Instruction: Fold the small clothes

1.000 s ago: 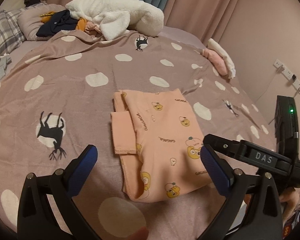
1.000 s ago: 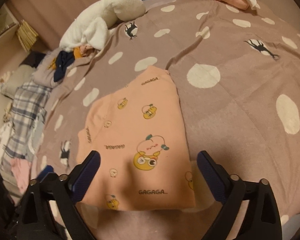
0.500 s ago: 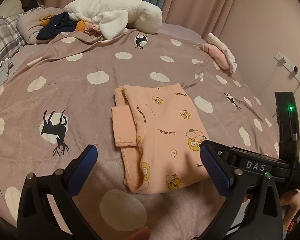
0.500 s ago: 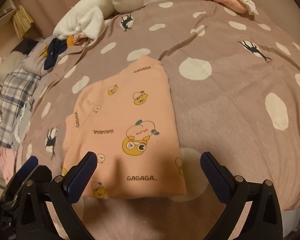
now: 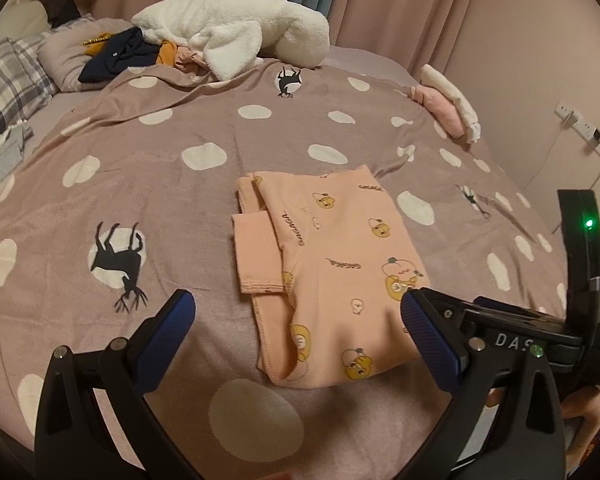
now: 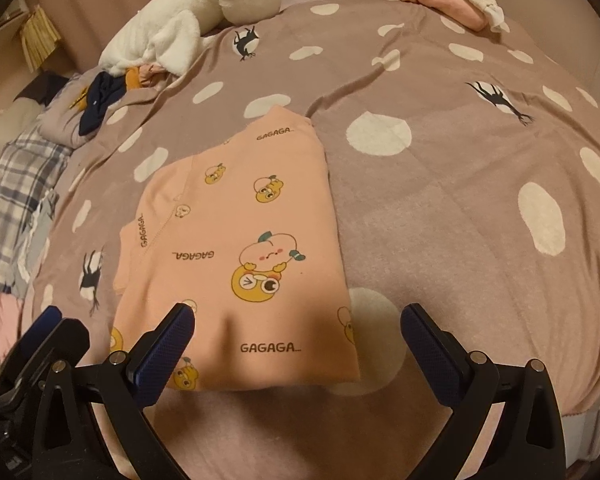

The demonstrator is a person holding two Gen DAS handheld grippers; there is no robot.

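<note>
Both the left gripper (image 5: 296, 314) and the right gripper (image 6: 296, 326), black with blue-padded fingers, are spread wide and hold nothing, hovering just above the near edge of the folded peach cotton garment printed with yellow cartoon figures (image 5: 332, 264). It lies flat in the middle of the mauve bedspread with cream spots and black deer shapes (image 5: 160, 184). Farther back lie a fluffy white blanket (image 5: 236, 28) beside a heap of dark and orange clothes (image 5: 128, 52), a small folded pink and white stack (image 5: 448, 108) at the bed's right edge, and pink curtains (image 5: 400, 4).
</note>
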